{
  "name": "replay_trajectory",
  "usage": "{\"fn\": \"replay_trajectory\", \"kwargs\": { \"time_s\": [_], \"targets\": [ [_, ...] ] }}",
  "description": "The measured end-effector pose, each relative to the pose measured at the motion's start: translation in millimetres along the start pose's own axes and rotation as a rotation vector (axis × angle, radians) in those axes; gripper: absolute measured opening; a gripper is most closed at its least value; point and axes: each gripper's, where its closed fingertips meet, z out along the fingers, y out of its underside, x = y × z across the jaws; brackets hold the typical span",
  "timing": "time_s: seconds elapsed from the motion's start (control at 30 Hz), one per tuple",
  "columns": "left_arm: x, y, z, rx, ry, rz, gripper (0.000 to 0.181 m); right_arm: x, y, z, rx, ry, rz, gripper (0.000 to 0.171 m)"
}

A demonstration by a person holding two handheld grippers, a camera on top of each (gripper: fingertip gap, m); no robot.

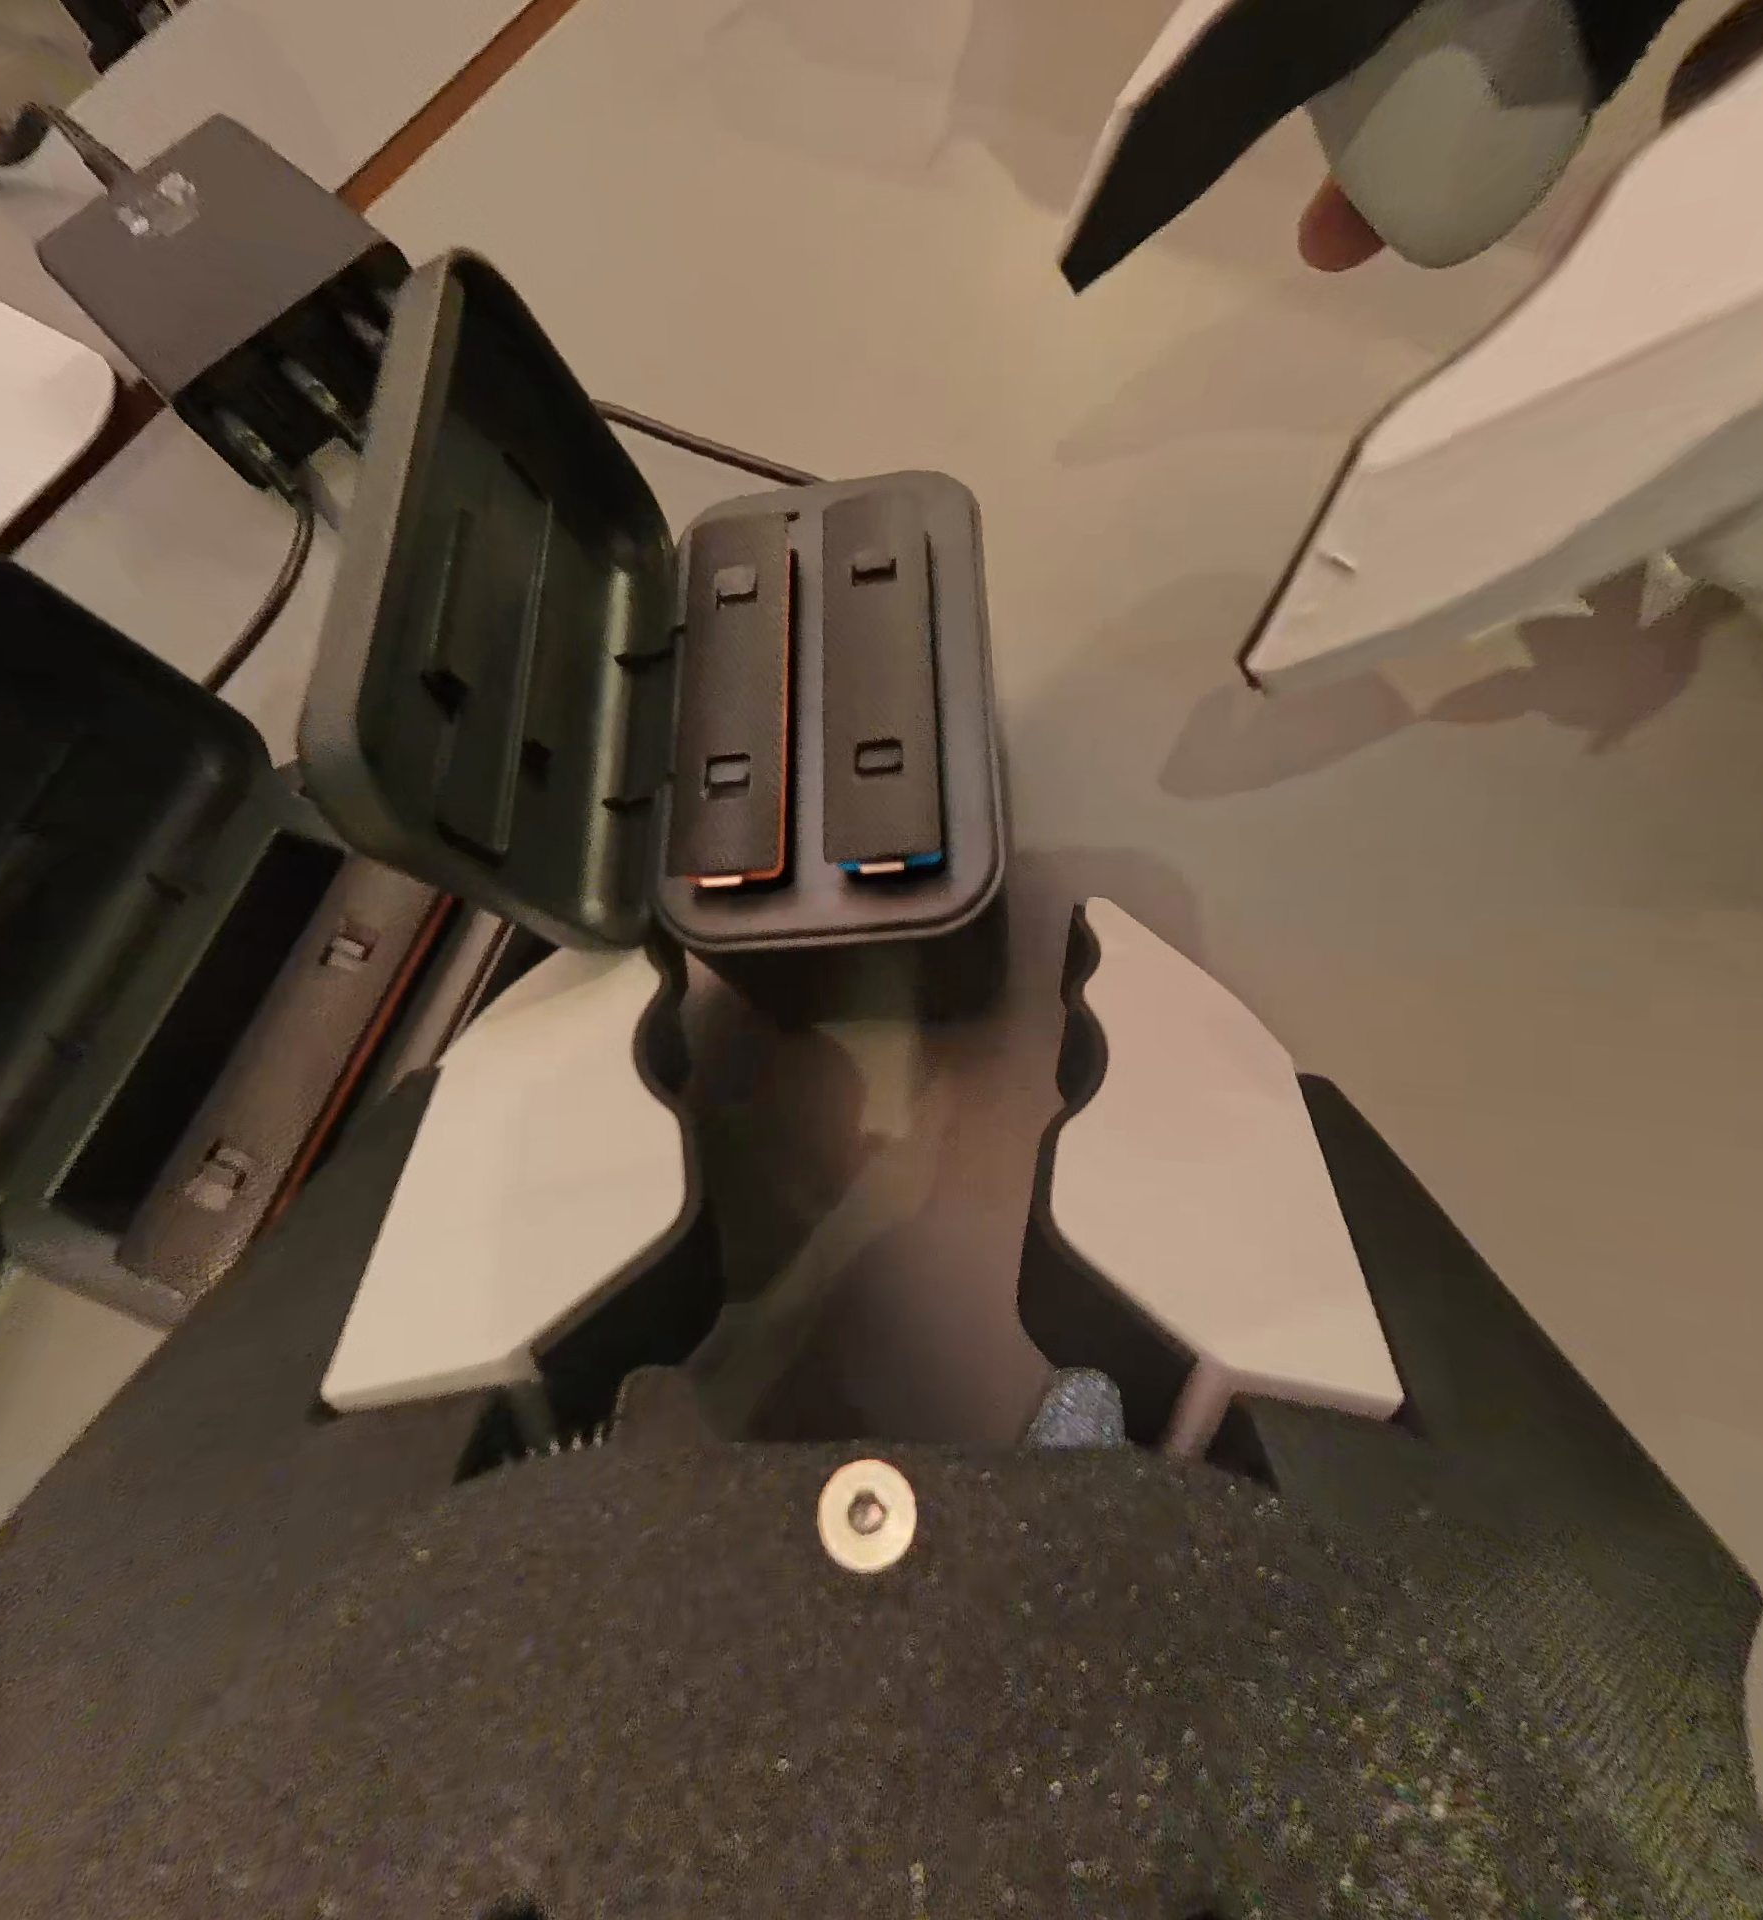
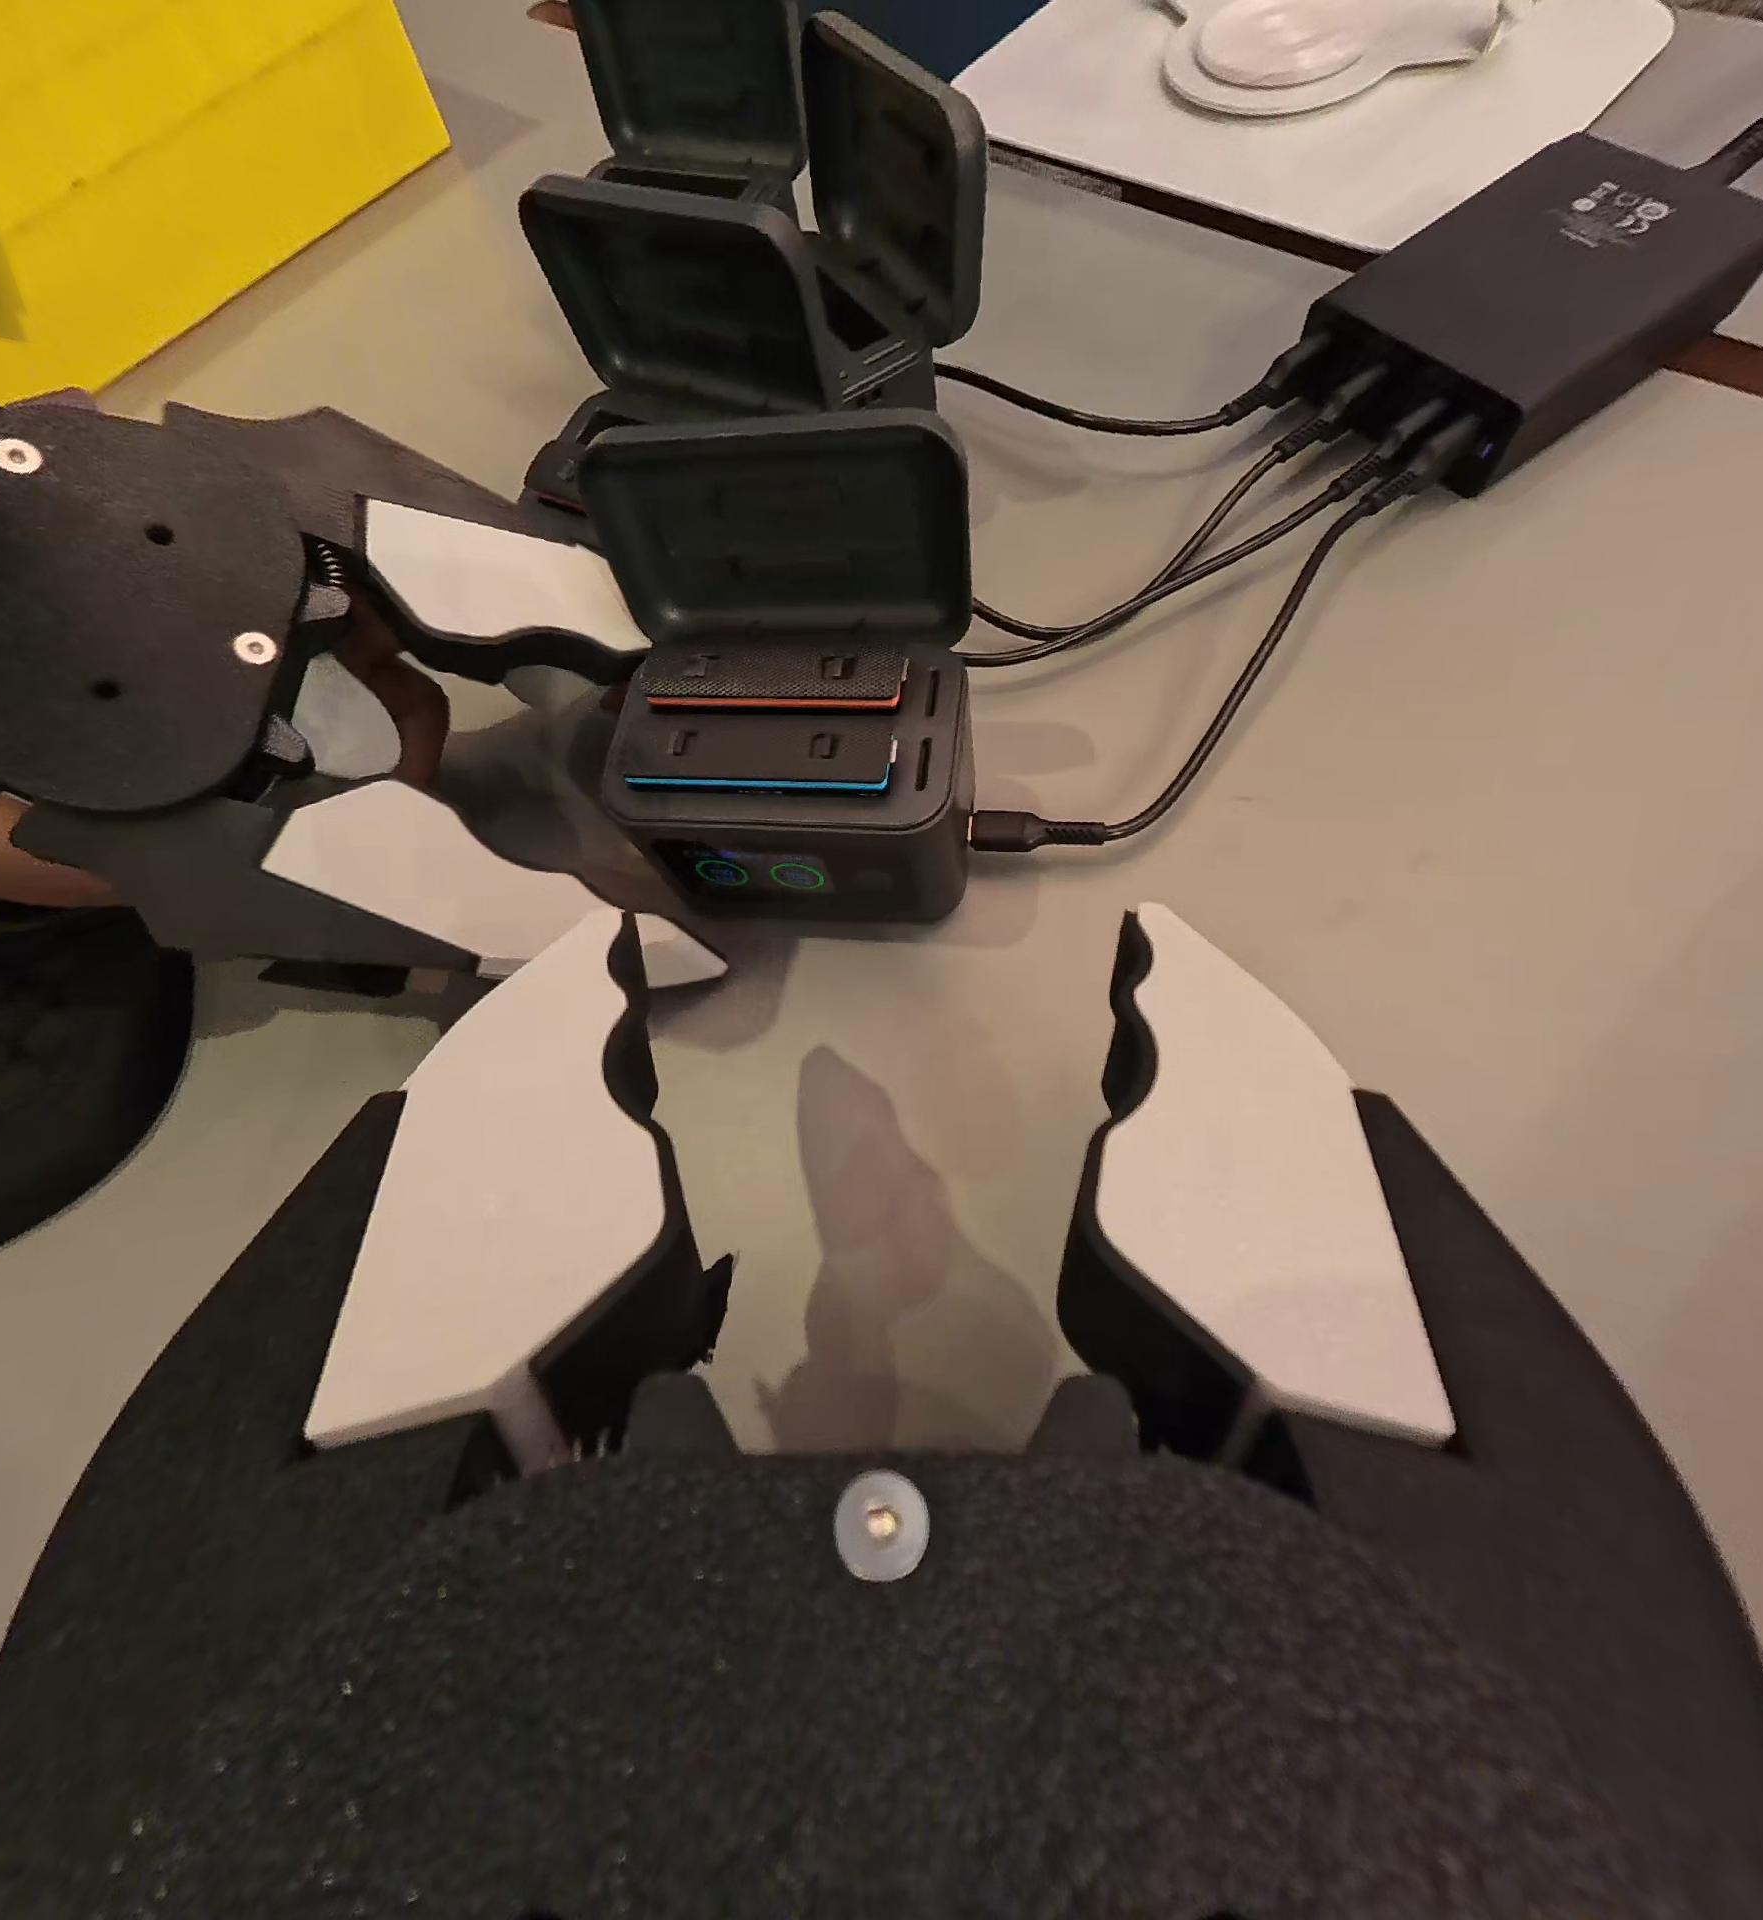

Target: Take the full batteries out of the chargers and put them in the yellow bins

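Note:
A black charger (image 2: 924,821) stands on the table with its lid (image 2: 773,520) open. It holds two black batteries: an orange-edged battery (image 2: 773,675) that sits a little raised, and a blue-edged battery (image 2: 757,758). The front screen (image 2: 747,873) shows two green rings. My left gripper (image 2: 664,816) comes in from the left, open, with one finger on each side of the charger body; it also shows in the left wrist view (image 1: 877,956), below both batteries (image 1: 737,707). My right gripper (image 2: 877,935) is open and empty, just in front of the charger. A yellow bin (image 2: 181,135) stands at the far left.
Several more open-lidded chargers (image 2: 669,301) stand in a row behind this one. A black power hub (image 2: 1542,312) at the right feeds them through cables (image 2: 1220,727) lying across the table. A white pad (image 2: 1324,114) lies at the back. It is some 20 cm from my right tips to the black power hub (image 2: 1542,312). My left wrist view (image 1: 267,237) looks at it from another angle.

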Motion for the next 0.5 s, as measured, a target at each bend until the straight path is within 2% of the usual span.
{"fn": "replay_trajectory", "kwargs": {
  "time_s": [0.07, 0.13, 0.27, 0.5],
  "targets": [
    [-0.2, -1.0, 4.5, -0.017, 0.012, -0.036, 0.069, 0.1, 0.1, -0.1, 0.002, 0.002, -0.001, 0.085],
    [-4.1, -1.6, 7.3, -0.023, 0.004, -0.062, 0.059, -0.7, -0.8, -0.5, 0.010, -0.002, -0.004, 0.085],
    [-3.0, -2.1, 7.1, -0.023, -0.002, -0.044, 0.058, -4.3, -4.4, -0.8, 0.036, -0.005, -0.011, 0.082],
    [-1.1, -1.4, 5.5, -0.031, -0.020, -0.048, 0.057, -18.0, -18.8, 3.1, 0.107, 0.088, -0.031, 0.079]
  ]
}}
